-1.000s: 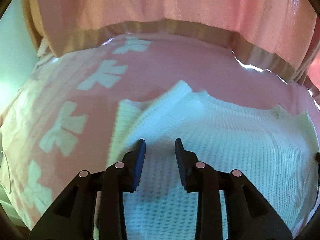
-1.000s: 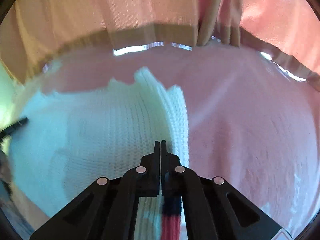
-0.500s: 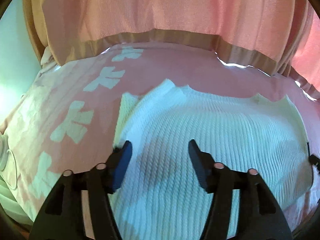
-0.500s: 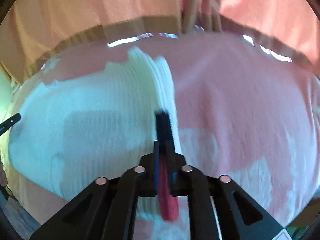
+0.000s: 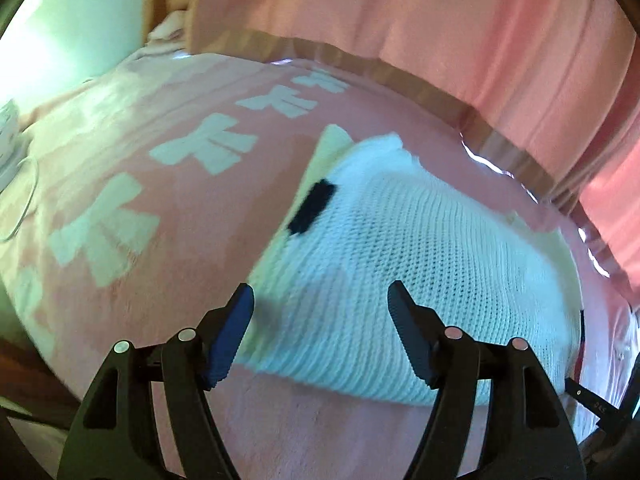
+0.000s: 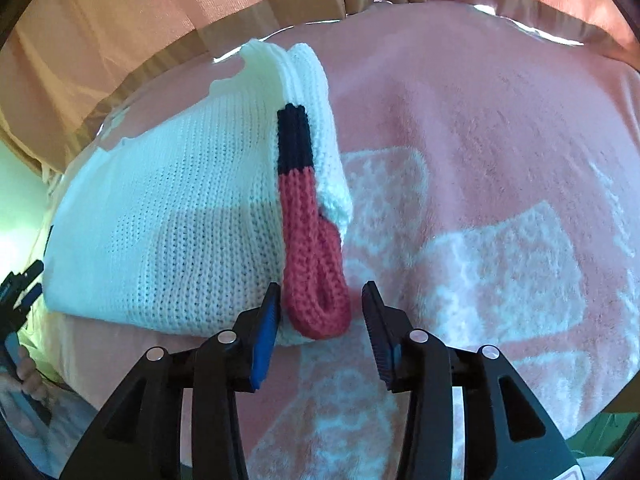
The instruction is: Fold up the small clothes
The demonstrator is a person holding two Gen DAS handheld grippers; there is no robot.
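A small white knitted sweater (image 5: 400,264) lies folded on a pink blanket (image 5: 132,168). It also shows in the right wrist view (image 6: 180,216). A red and navy knit cuff (image 6: 308,248) lies along its right edge, its red loop at the near end. A navy patch (image 5: 312,208) shows on its left edge. My left gripper (image 5: 320,320) is open and empty, raised over the sweater's near edge. My right gripper (image 6: 318,312) is open, its jaws on either side of the red loop without touching it.
The pink blanket with white bow patterns (image 6: 500,264) covers the surface. Pink curtains (image 5: 400,20) hang behind it. A white object (image 5: 8,132) sits at the far left edge. The other gripper and a hand (image 6: 20,320) show at the left edge of the right wrist view.
My right gripper has opened and let go of the red and navy cuff, which now lies on the sweater. My left gripper has opened wider and pulled back toward the sweater's near edge.
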